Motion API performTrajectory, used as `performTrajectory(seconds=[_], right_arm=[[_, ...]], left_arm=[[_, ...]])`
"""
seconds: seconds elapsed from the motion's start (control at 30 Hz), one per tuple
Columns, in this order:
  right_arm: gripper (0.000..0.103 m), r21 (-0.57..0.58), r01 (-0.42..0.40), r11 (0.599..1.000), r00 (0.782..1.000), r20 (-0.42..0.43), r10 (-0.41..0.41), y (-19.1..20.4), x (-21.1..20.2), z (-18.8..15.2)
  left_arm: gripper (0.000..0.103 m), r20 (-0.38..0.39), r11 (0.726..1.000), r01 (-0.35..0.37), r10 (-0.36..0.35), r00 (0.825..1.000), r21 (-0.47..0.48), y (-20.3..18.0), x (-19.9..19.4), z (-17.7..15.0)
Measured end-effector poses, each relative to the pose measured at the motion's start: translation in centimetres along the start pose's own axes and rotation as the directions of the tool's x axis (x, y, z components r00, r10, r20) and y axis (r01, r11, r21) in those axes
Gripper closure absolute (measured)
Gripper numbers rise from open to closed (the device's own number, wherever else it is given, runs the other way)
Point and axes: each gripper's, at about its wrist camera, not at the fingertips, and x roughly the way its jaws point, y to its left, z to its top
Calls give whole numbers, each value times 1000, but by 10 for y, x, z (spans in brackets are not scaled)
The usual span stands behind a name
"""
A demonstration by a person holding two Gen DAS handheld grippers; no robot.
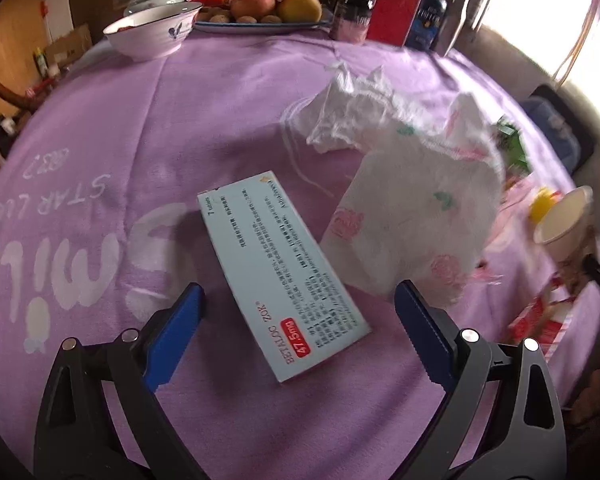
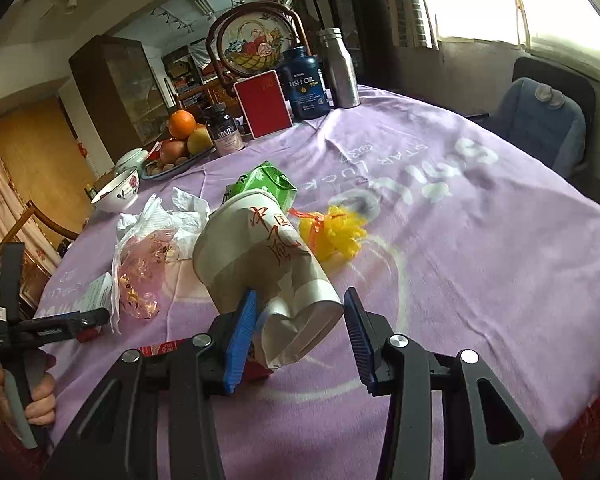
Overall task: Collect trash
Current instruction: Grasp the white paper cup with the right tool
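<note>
Landmark: the paper cup (image 2: 260, 256), lying on its side on the purple tablecloth (image 2: 460, 240), mouth toward the far left, red characters on its wall; its inside looks bare as far as the views show.
Right gripper (image 2: 300, 332): its blue pads are pressed on the cup's base end, which is dented inward between them; the jaws stand narrowed around it.
Left gripper (image 1: 300, 320): jaws apart, hovering over the medicine box (image 1: 280, 276) with nothing clamped; a hand (image 2: 40, 396) holds its handle, left of the cup.
Medicine box: pale blue, flat on the cloth, left of the cup, lying between the left gripper's spread fingers without touching them.
Tissue and wrapper: crumpled white tissue (image 2: 188, 208) just left of the cup; a clear plastic bag (image 2: 144, 276) with pink print beside it.
Green carton (image 2: 268, 184): just behind the cup, touching or nearly so.
Yellow plastic piece (image 2: 336, 232): just right of the cup, with an orange tie.
Red packet (image 2: 160, 348): partly hidden under the cup's base end and the right gripper.
Bowl (image 1: 152, 28): white with a flower motif, far behind and left of the cup; contents cannot be told.
Fruit plate (image 1: 260, 26): beside the bowl, holding an orange, an apple, a yellow fruit and walnuts.
Bottles: a dark jar (image 2: 224, 132), a fish oil bottle (image 2: 306, 84) and a steel flask (image 2: 340, 68), all capped, well behind the cup beside a red box (image 2: 264, 104).
</note>
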Motion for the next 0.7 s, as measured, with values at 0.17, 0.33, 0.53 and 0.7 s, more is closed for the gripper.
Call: performTrajectory(seconds=[0.17, 0.33, 0.53, 0.7], right_arm=[[59, 42, -7, 999, 998, 65, 4, -10, -21, 3], [59, 41, -2, 999, 995, 101, -2, -13, -37, 4], [60, 66, 7, 998, 996, 86, -13, -21, -40, -8], [60, 87, 20, 996, 992, 121, -30, -30, -58, -9]], left_arm=[[43, 39, 998, -53, 52, 998, 32, -3, -3, -1], [48, 151, 999, 39, -38, 988, -2, 5, -30, -2], [52, 275, 996, 86, -82, 958, -4, 4, -57, -2], [55, 332, 993, 104, -114, 936, 46, -7, -71, -4]])
